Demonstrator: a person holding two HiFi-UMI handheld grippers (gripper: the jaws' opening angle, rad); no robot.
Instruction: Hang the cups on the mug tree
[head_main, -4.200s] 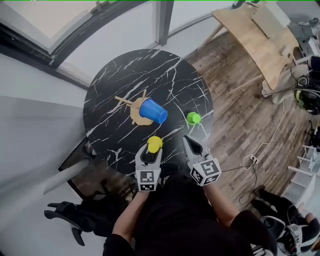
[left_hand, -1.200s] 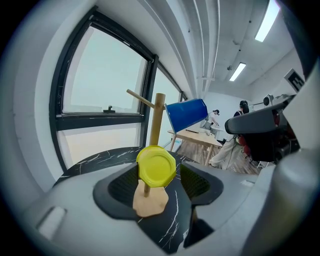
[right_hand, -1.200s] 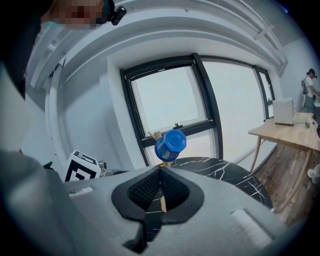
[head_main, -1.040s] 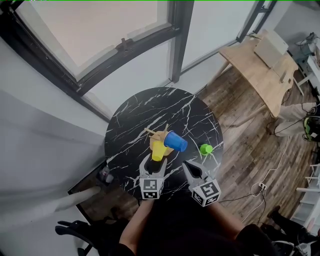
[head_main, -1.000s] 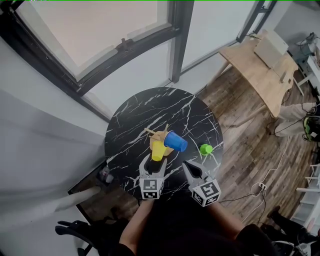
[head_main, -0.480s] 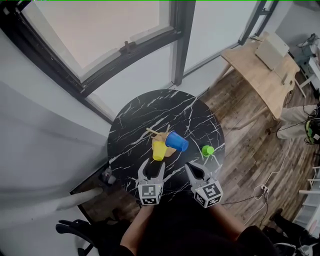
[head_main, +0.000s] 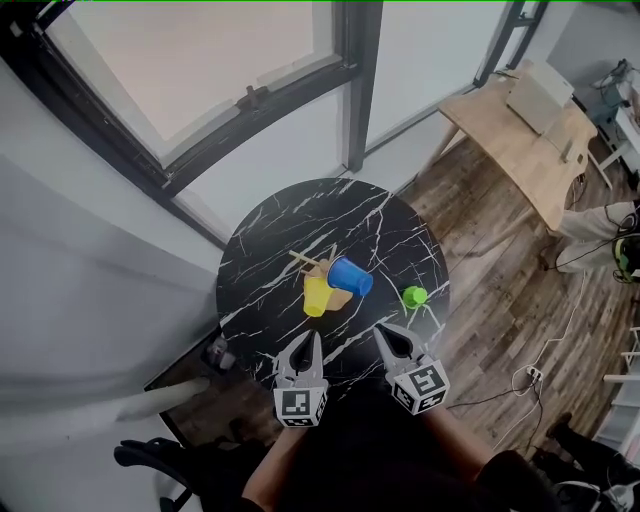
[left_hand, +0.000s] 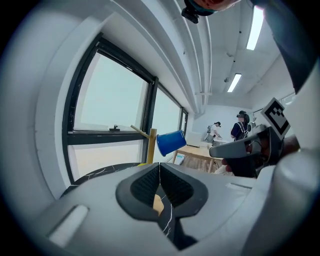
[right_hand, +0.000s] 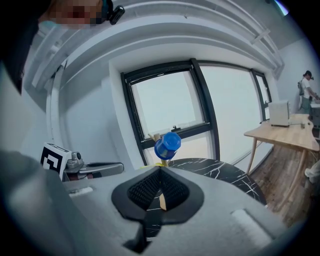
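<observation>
The wooden mug tree (head_main: 325, 270) stands mid-table on the round black marble table (head_main: 290, 215). A blue cup (head_main: 349, 277) hangs on its right side and a yellow cup (head_main: 316, 297) on its near side. A green cup (head_main: 414, 296) stands alone on the table to the right. My left gripper (head_main: 304, 339) is at the table's near edge, short of the yellow cup; its jaws have just closed with nothing between them. My right gripper (head_main: 386, 333) hovers beside it, shut and empty. The left gripper view shows the blue cup (left_hand: 171, 142) on the tree's post (left_hand: 150, 147).
A wooden desk (head_main: 530, 130) stands at the upper right on the plank floor, with cables trailing near it. A large window runs behind the table. An office chair base (head_main: 150, 460) lies at the lower left. People stand far off in the left gripper view.
My left gripper has drawn back and up from the yellow cup, which stays on the tree, and its jaws have gone from open to shut. The right gripper has kept still.
</observation>
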